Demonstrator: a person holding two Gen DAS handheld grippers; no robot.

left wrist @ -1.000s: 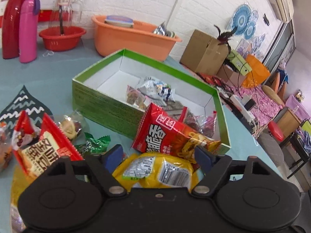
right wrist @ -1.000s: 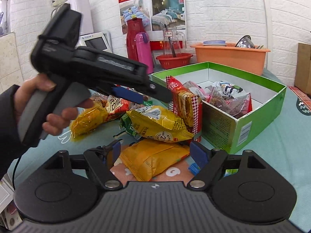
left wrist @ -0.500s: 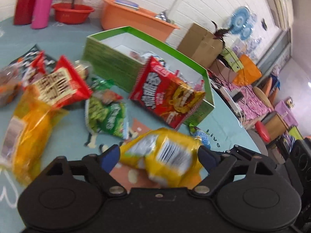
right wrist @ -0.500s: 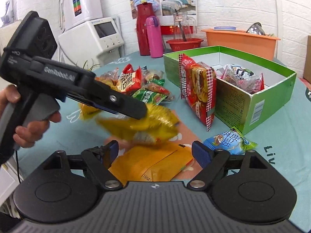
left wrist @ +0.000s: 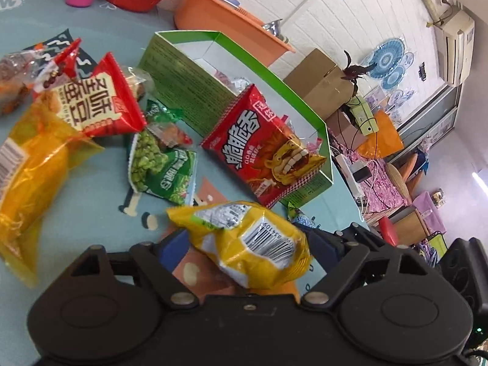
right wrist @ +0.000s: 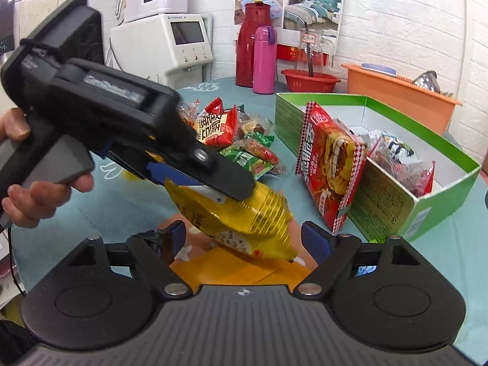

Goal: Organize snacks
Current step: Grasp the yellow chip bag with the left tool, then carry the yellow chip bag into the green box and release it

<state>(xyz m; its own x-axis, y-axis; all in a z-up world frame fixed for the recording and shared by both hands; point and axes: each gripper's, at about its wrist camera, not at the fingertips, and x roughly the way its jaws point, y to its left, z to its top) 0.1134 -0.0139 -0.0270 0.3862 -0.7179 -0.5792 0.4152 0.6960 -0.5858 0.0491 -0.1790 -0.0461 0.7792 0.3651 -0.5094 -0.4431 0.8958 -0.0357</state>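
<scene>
The yellow snack bag (right wrist: 244, 216) is motion-blurred at its lower end in the right wrist view, its print unreadable, and the left hand-held gripper (right wrist: 195, 180) covers its top. Under it, an orange packet (right wrist: 244, 267) shows only in part. At 9 o'clock in the left wrist view, a clear bag (left wrist: 12, 73) is cut by the frame edge. The green box (left wrist: 195, 97) hides most of its contents behind its near wall.

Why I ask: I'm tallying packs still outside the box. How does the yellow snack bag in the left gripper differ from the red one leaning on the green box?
The yellow snack bag hangs lifted off the table in the left gripper; the red snack bag stands on the table, propped against the green box. The yellow one shows a barcode, the red one a toothy cartoon face. Both remain outside the box.
</scene>
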